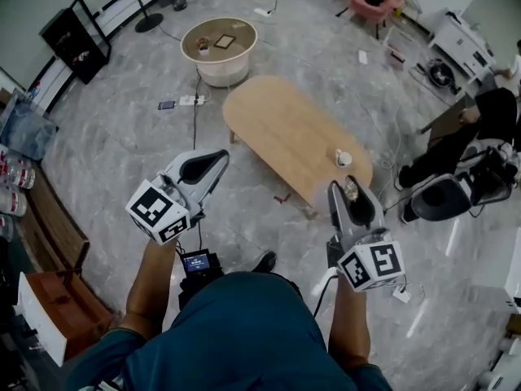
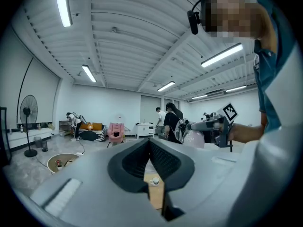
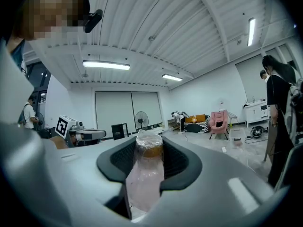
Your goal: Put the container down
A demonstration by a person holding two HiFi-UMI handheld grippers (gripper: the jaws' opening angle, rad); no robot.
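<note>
The grey marble floor (image 1: 122,149) fills most of the head view, and on it stands the oval wooden tabletop (image 1: 285,133), bare except for a small white cup (image 1: 343,158) near its closer end. The left claw (image 2: 150,148) is held out to the side with its jaws pressed together on nothing. The right claw (image 3: 149,160) is clamped on the container (image 3: 147,174), a clear, thin-walled, crinkly thing with something brownish near its top. It hangs in the air at the near end of the tabletop, close to the cup. To set it down well, I would judge the right claw should travel over bare wood well apart from the cup, lower until the container's base sits flat, and only then part its jaws. The soft walls look easy to crush or tip, so a slow release suits it.
</note>
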